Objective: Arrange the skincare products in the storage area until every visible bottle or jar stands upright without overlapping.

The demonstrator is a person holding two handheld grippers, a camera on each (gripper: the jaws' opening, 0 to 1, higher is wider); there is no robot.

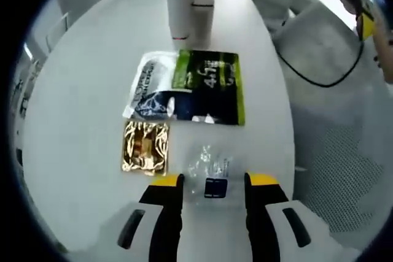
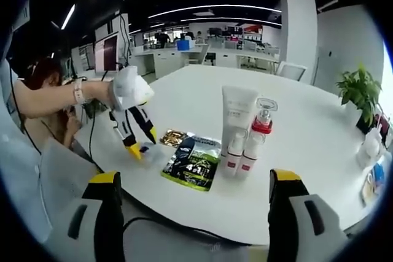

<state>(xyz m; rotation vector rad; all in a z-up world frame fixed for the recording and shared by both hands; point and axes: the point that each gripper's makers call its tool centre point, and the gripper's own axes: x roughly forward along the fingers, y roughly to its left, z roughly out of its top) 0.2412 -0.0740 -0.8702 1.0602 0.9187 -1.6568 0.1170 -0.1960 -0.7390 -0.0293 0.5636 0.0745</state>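
Where print can be made out at all, large pale figures resembling "4.1" on the dark green and black sachet [image 1: 209,87], with the smaller lettering blurred; white slanted wording on the silver and navy sachet [image 1: 150,87] just left of it, too soft to read. Nearer, a gold foil sachet [image 1: 145,146], and right of that a clear sachet [image 1: 212,173] with a small dark blue square, no writing legible.

Left claw [image 1: 213,182] spread wide, jaws on either side of the clear sachet on the white worktop [image 1: 80,90], tips low at the surface; contact with the sachet cannot be told, nothing clamped. Right claw [image 2: 195,182] likewise spread wide and bare, hovering at the near edge of the worktop.

Standing upright on the far side of the sachets: a tall white tube [image 2: 238,115], a red-collared pump bottle [image 2: 262,121], and two small white bottles [image 2: 241,154] with red bands, close together. Label text on these unreadable.
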